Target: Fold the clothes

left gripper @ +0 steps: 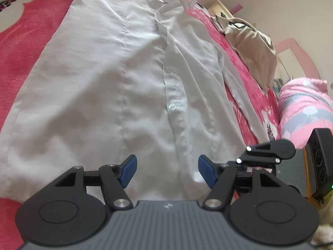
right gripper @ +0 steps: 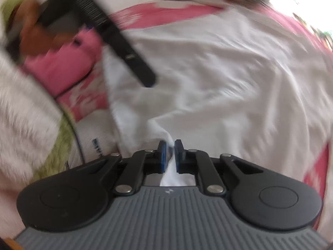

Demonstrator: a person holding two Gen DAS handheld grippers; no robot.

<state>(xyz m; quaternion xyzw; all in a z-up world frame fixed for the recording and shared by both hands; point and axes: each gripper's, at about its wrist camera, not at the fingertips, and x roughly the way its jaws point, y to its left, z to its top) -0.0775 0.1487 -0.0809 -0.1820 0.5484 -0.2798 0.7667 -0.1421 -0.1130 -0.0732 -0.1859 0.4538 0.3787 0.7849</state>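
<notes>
A white button-up shirt lies spread flat on a pink blanket, its button placket running up the middle. My left gripper hovers open over the shirt's near hem, straddling the placket, with nothing pinched between its blue pads. The black linkage of the right gripper shows at the shirt's right edge. In the blurred right wrist view, my right gripper is shut on a pinched fold of the white shirt. The fabric runs down between its pads.
A beige garment lies crumpled at the blanket's far right. A pink and grey quilt roll and a black speaker-like box stand to the right. White fluffy fabric fills the right wrist view's left side.
</notes>
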